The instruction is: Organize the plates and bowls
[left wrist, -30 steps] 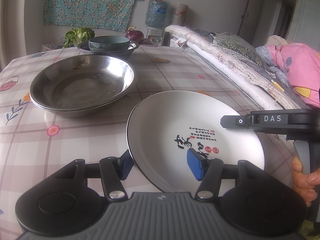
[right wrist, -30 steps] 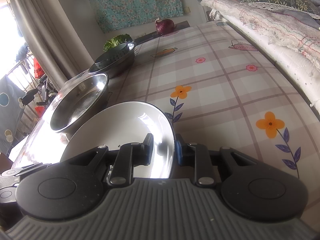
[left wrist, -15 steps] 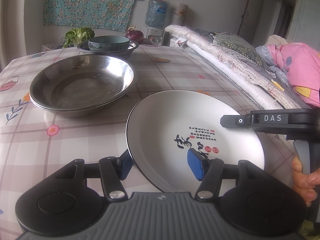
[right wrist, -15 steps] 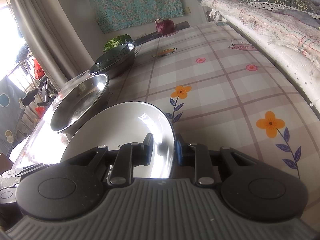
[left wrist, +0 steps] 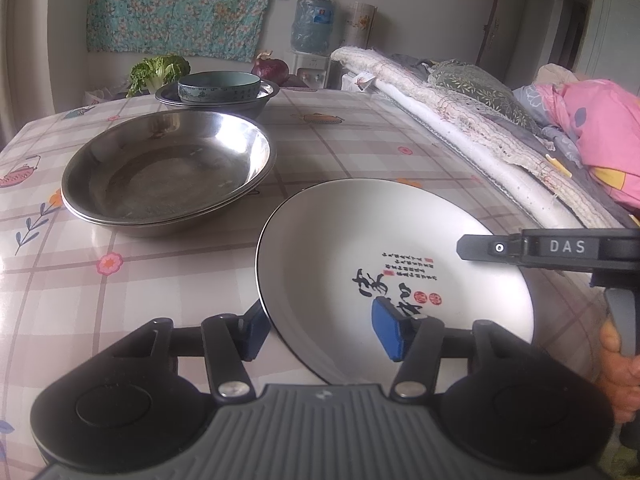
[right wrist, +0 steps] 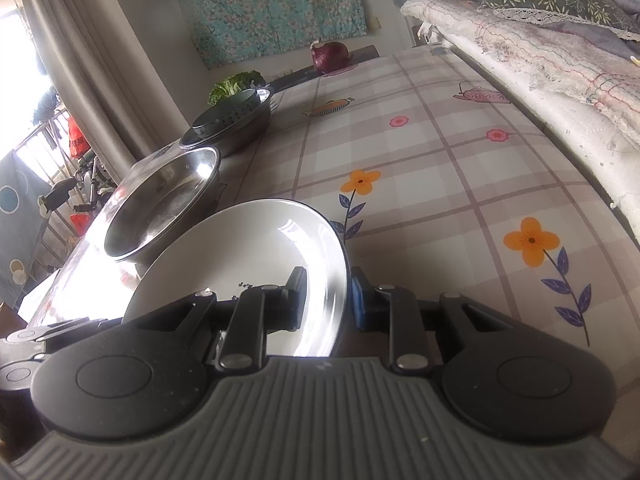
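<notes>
The left hand-held gripper (left wrist: 320,330) straddles the near-left rim of the round white ceramic plate with black calligraphy and red seals (left wrist: 360,248). Its jaws are closing, one blue pad (left wrist: 386,334) over the plate's face and the other below the rim, with a gap on both sides and neither pad pressing. The right hand-held gripper (right wrist: 328,298) is clamped on the same plate (right wrist: 256,248) at its right edge, a finger on each side of the rim, the plate tilted above the bench covered in a checked, flower-printed cloth (left wrist: 132,288). A hand (left wrist: 618,364) holds that gripper's handle at the right edge of the left wrist view. Just beyond the plate on its left stand wide, shallow stainless-steel basins, nested (left wrist: 168,172). Farther back, a pale teal patterned bowl (left wrist: 219,86) sits inside a dark metal basin (left wrist: 224,102). Behind these lie a leafy green vegetable (left wrist: 158,72) and a red onion (left wrist: 270,69). A bed with folded quilts (left wrist: 460,108) runs along the bench's right side.
</notes>
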Demonstrator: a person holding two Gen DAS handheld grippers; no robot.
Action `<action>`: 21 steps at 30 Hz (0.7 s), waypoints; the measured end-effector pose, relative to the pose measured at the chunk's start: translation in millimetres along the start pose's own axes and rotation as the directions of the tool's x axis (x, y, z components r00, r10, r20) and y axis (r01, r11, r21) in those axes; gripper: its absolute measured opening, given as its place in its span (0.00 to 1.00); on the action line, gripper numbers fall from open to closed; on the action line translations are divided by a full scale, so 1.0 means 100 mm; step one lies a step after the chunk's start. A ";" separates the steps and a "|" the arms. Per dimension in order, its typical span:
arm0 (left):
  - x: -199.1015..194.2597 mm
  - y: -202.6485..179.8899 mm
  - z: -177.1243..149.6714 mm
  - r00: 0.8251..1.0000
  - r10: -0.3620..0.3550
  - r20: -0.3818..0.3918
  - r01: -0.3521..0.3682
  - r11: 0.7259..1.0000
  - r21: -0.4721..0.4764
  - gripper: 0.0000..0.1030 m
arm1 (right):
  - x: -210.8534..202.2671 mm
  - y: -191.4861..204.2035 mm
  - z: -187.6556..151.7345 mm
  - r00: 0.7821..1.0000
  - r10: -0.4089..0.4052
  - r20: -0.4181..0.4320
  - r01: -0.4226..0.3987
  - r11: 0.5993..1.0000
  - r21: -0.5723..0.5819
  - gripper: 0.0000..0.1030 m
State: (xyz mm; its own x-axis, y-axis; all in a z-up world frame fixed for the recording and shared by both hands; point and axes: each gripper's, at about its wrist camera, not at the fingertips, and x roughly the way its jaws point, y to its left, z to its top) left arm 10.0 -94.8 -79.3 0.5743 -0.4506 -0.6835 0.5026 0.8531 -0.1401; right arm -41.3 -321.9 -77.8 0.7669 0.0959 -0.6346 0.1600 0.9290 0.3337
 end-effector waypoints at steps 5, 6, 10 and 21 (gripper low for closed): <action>0.01 -0.01 0.06 0.999 0.035 -0.020 -0.035 0.999 0.014 0.51 | -0.06 -0.02 -0.03 1.000 0.000 0.004 0.000 1.000 -0.012 0.22; 0.01 -0.01 0.07 0.999 0.044 -0.023 -0.043 0.999 0.019 0.51 | -0.08 -0.02 -0.04 1.000 0.001 0.004 -0.001 1.000 -0.016 0.22; 0.03 -0.02 0.12 0.997 0.076 -0.034 -0.074 0.997 0.034 0.44 | -0.09 0.01 -0.07 1.000 -0.005 -0.002 0.005 0.999 -0.049 0.22; -0.01 0.07 0.17 0.996 0.078 -0.031 -0.078 0.997 -0.012 0.29 | -0.09 0.10 -0.13 0.998 -0.058 -0.014 0.056 0.993 -0.104 0.18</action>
State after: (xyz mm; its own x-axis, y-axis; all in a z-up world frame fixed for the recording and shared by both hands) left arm 24.1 -92.7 -67.3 0.5917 -0.3743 -0.7140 0.4484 0.8889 -0.0944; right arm -54.4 -308.5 -78.1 0.7476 0.0465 -0.6625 0.1372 0.9652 0.2227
